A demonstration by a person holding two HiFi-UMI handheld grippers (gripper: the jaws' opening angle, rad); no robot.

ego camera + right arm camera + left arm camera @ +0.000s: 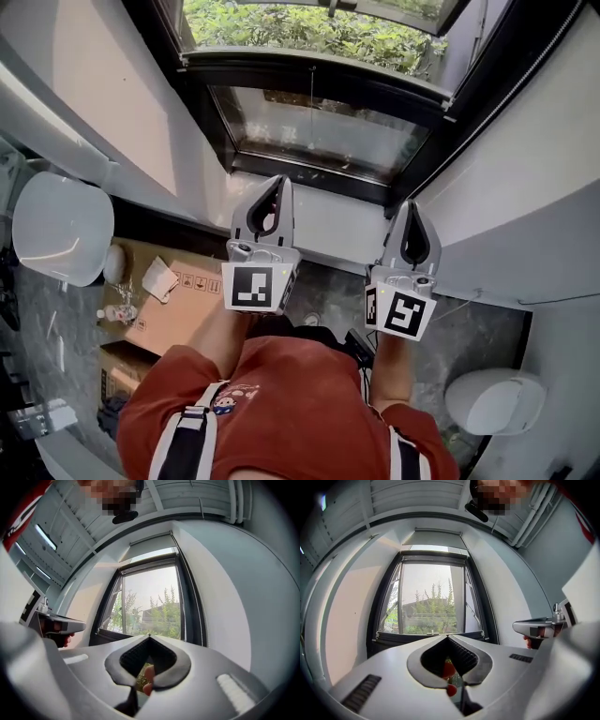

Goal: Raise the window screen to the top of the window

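Window screen (323, 131) reads to us as the hazy lower pane of the dark-framed window (393, 641), straight ahead of & apart from both grippers; in the gripper views we can't tell mesh from glass. Left gripper (279, 180) & right gripper (411, 204) are both clenched, nothing btwn the jaws. Only the gripper views give us the window's full height; head view cuts its top off but adds a cardboard box (178, 314) on the floor.

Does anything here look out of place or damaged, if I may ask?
The window looks intact. Only the cardboard box on the floor at left is untidy, with loose white scraps on it.
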